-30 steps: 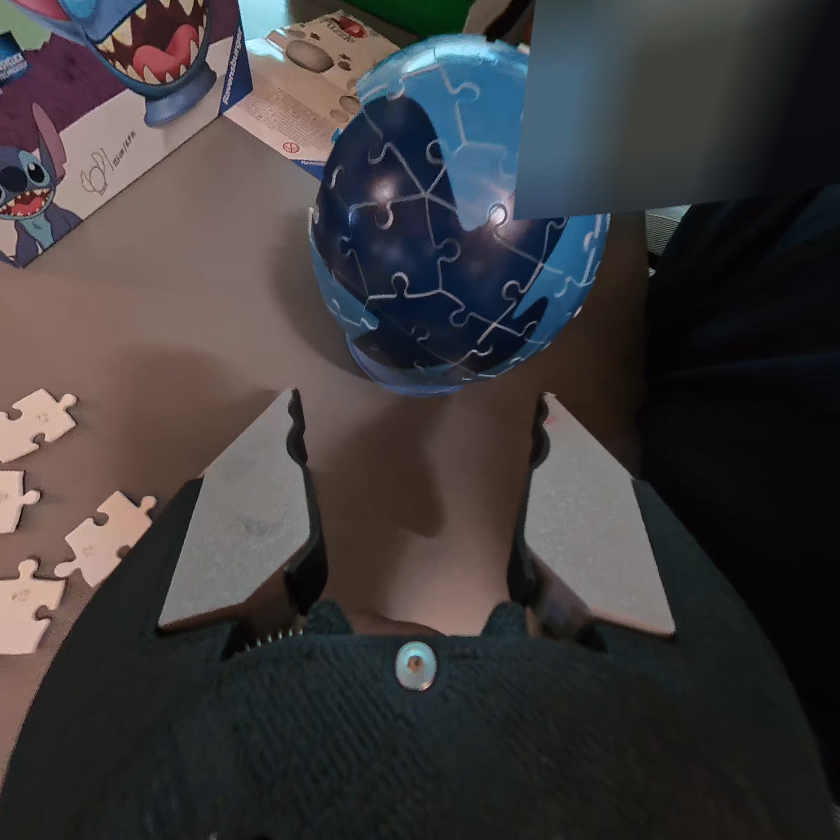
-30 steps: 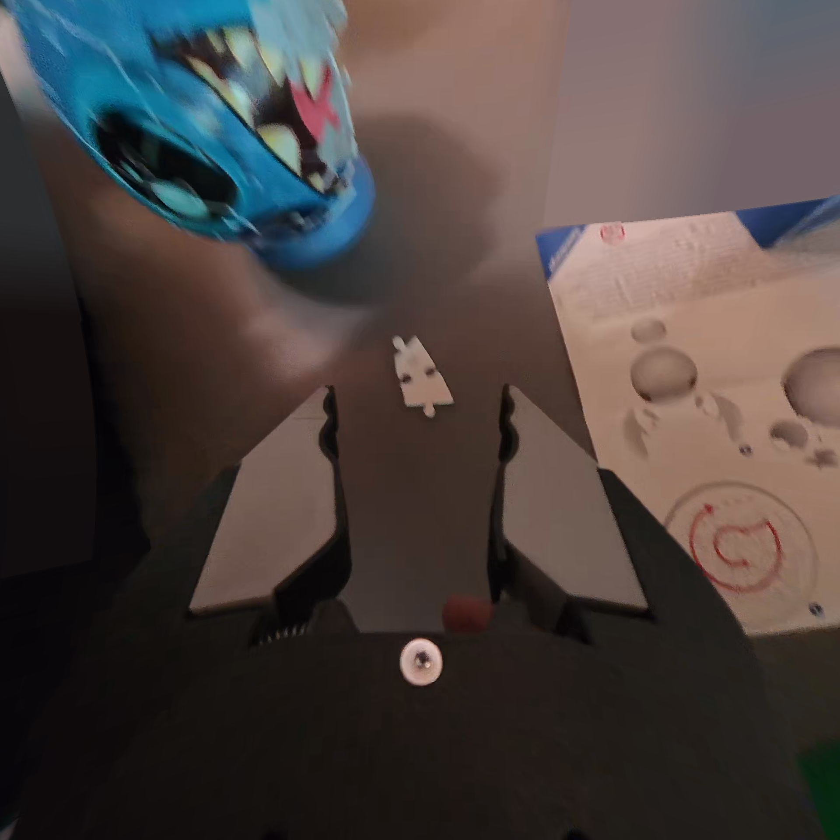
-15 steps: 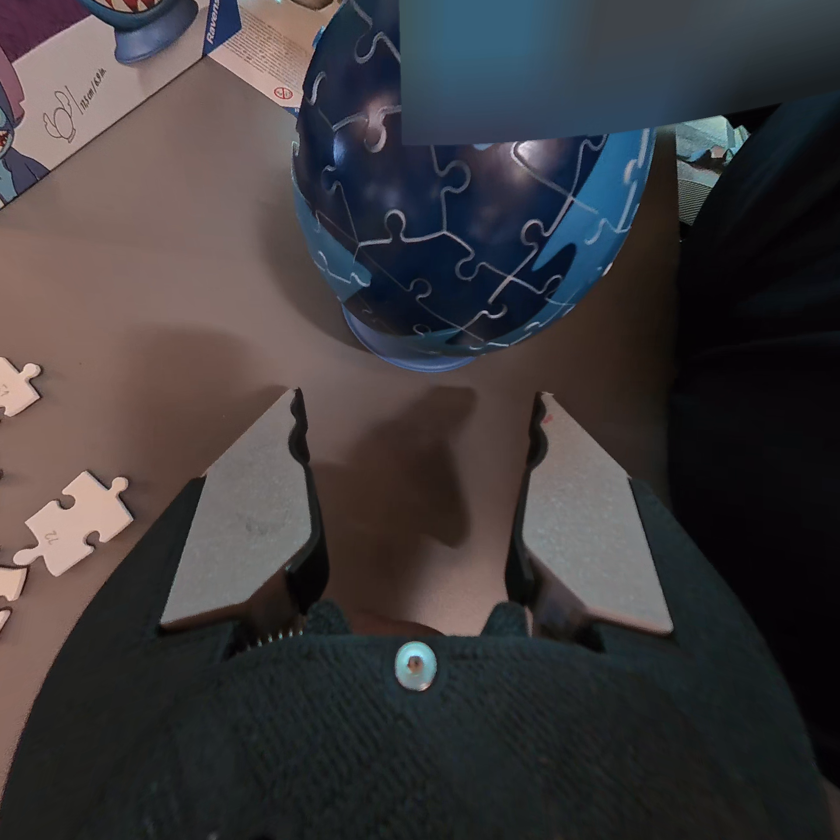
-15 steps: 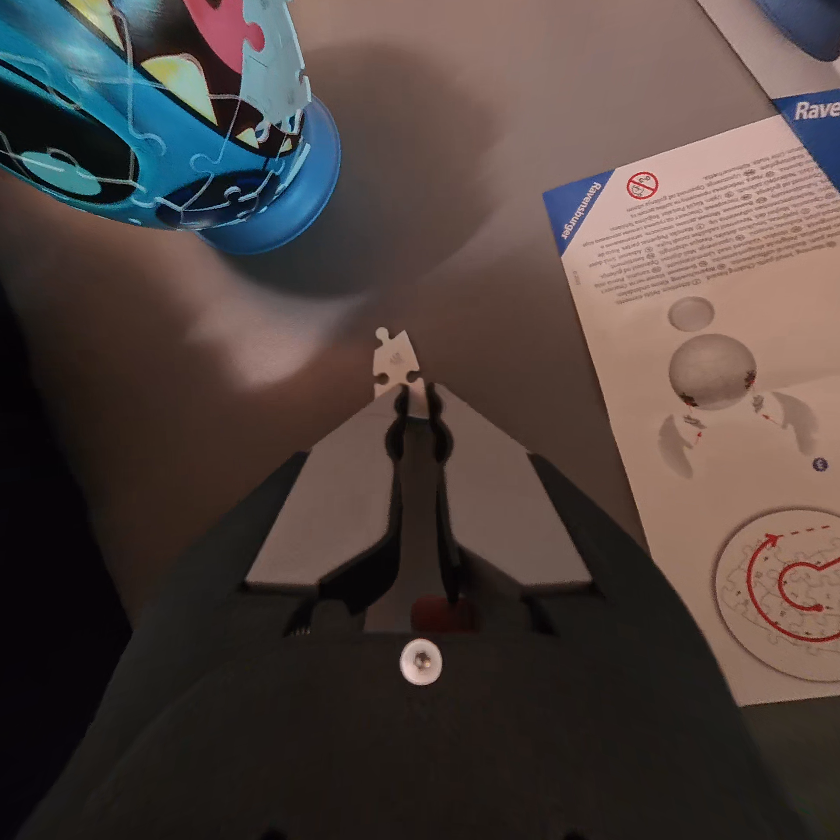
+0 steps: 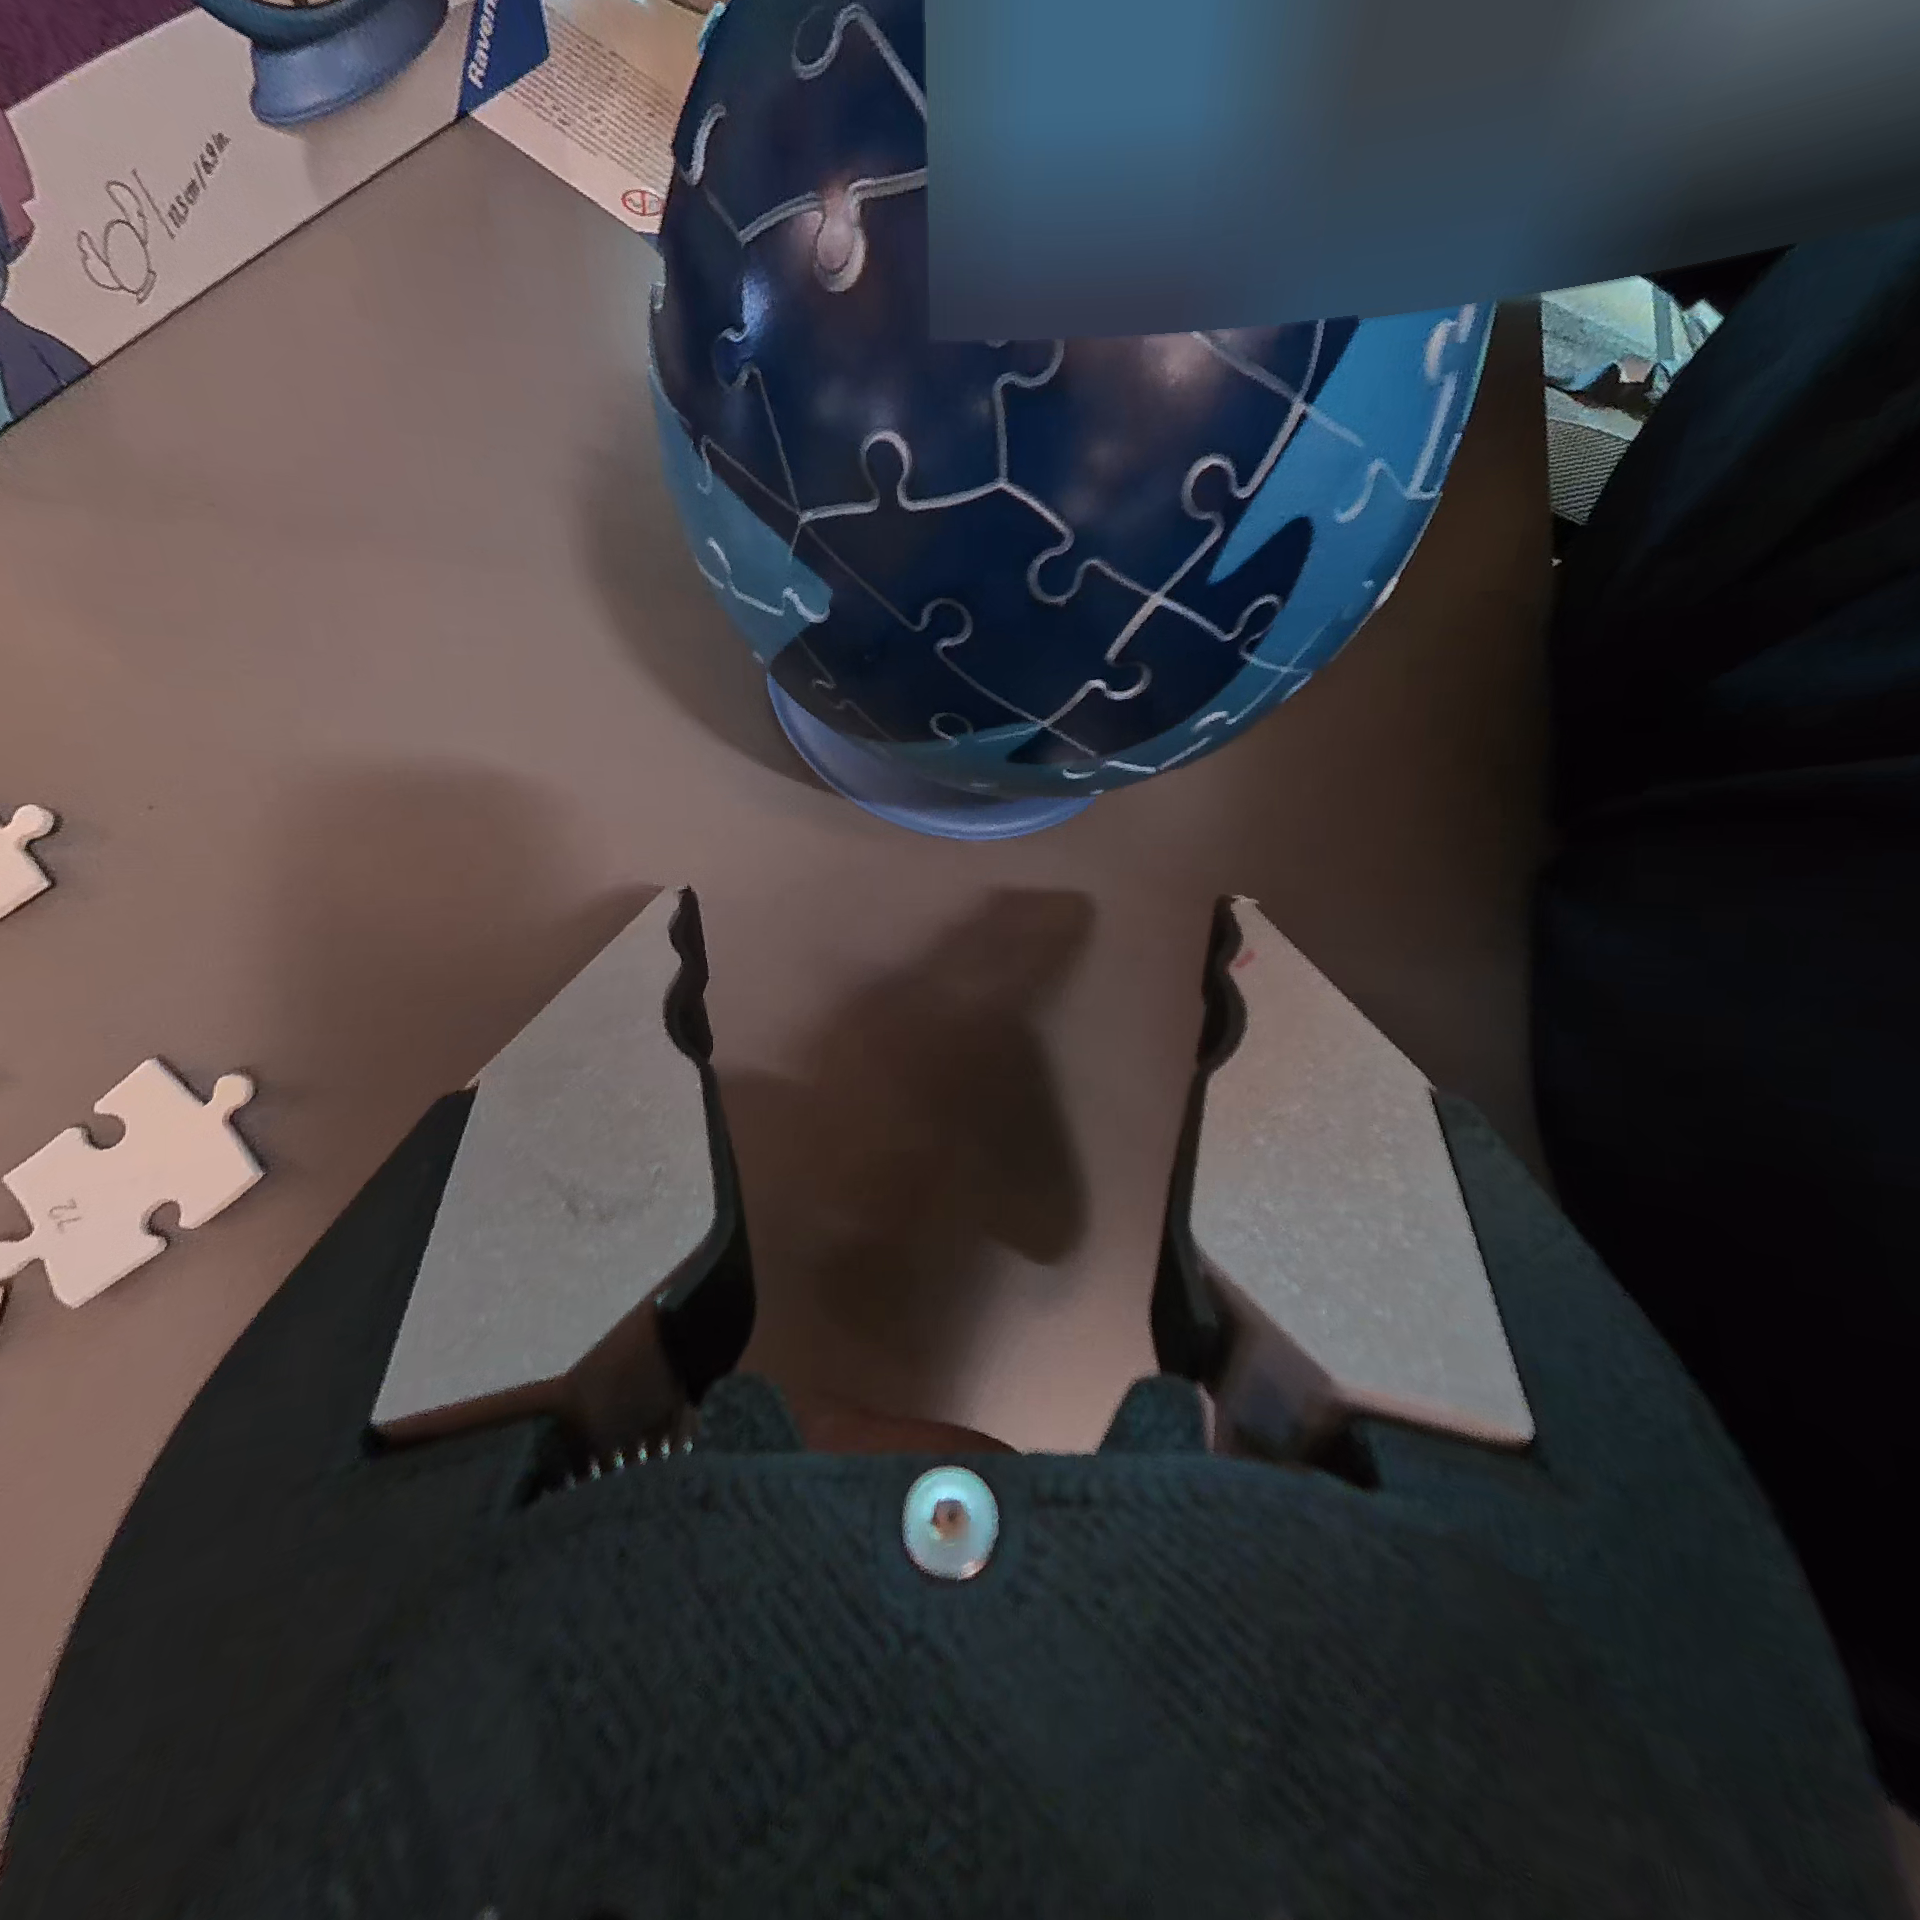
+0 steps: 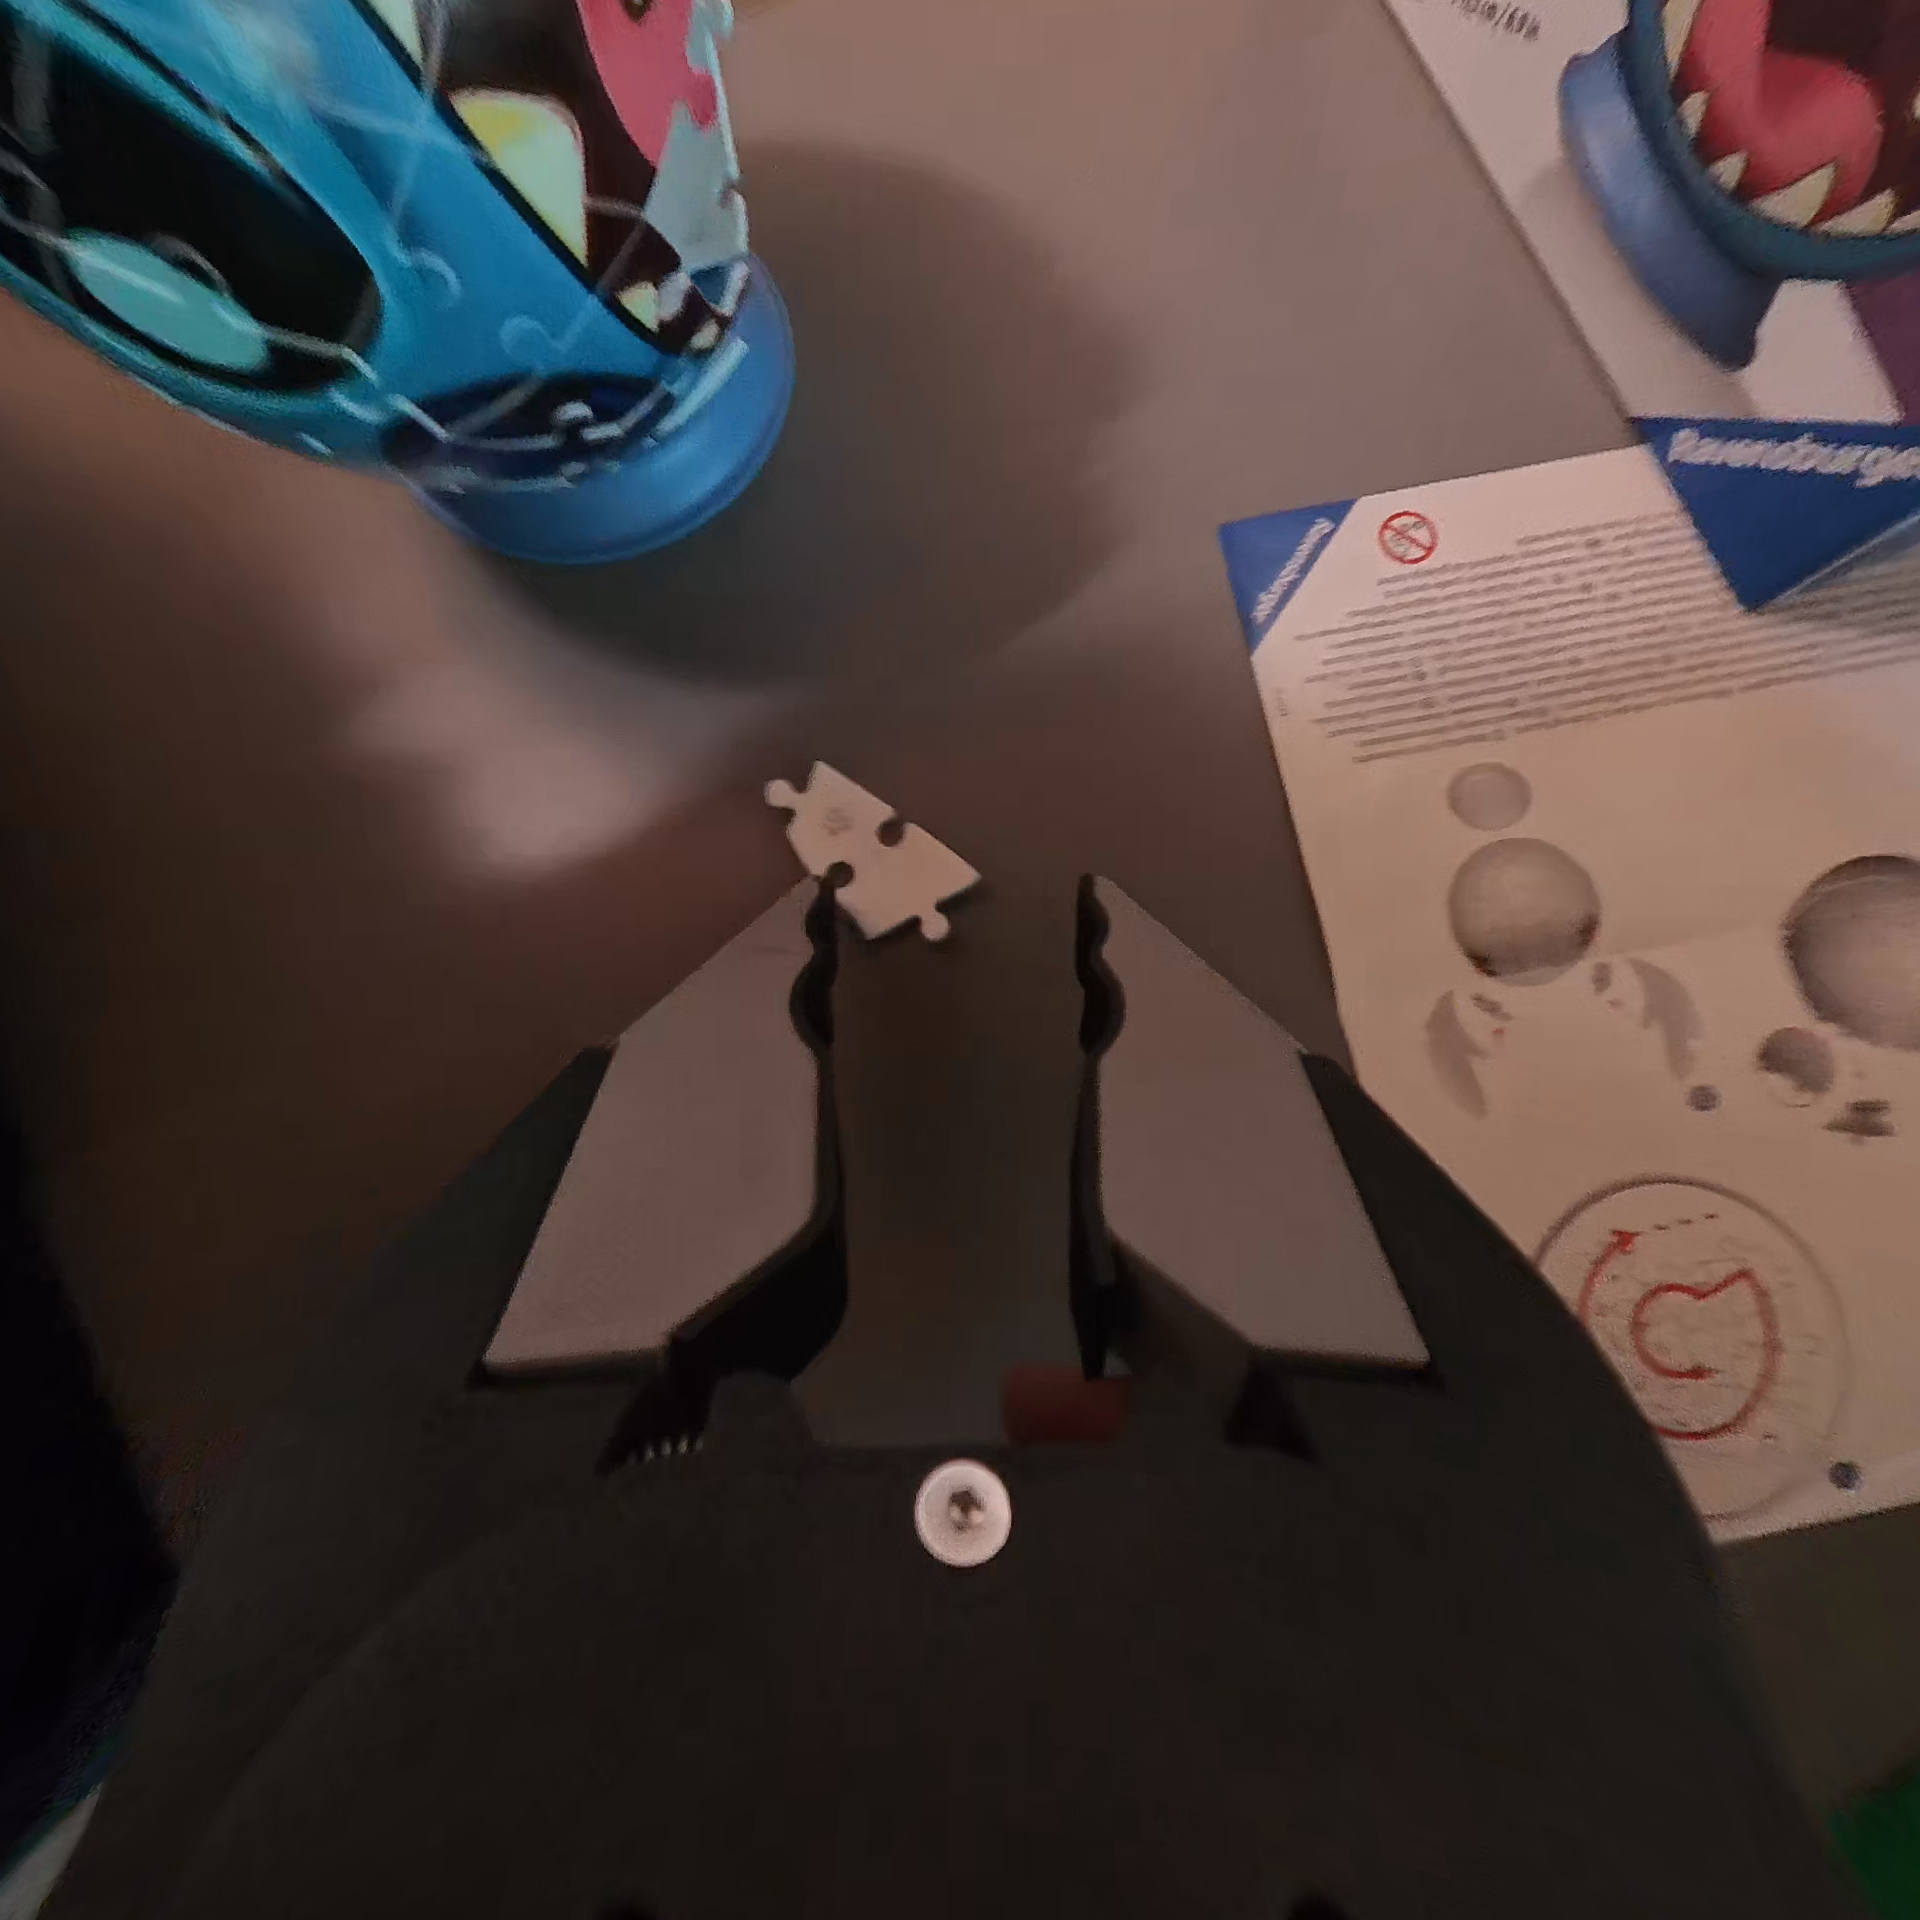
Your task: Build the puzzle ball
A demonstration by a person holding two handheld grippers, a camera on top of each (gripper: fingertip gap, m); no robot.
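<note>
The blue puzzle ball (image 5: 997, 540) stands on its round blue base (image 5: 935, 805) on the brown table; its top is hidden by a blurred patch. My left gripper (image 5: 956, 914) is open and empty, just short of the base. In the right wrist view the ball (image 6: 343, 260) is at upper left, showing its painted mouth. A loose white puzzle piece (image 6: 873, 868) lies face down on the table at the tip of my right gripper's left finger. My right gripper (image 6: 951, 899) is open and empty, right behind the piece.
Loose white pieces (image 5: 125, 1195) lie at the left of the left wrist view. The puzzle box (image 5: 208, 177) stands at the back left. An instruction sheet (image 6: 1600, 935) lies right of my right gripper, with the box (image 6: 1766, 208) behind it. A dark-clothed person is at right.
My right gripper was shut on the white piece half a second ago and is open now; the piece lies turned on the table. My left gripper has moved closer to the ball.
</note>
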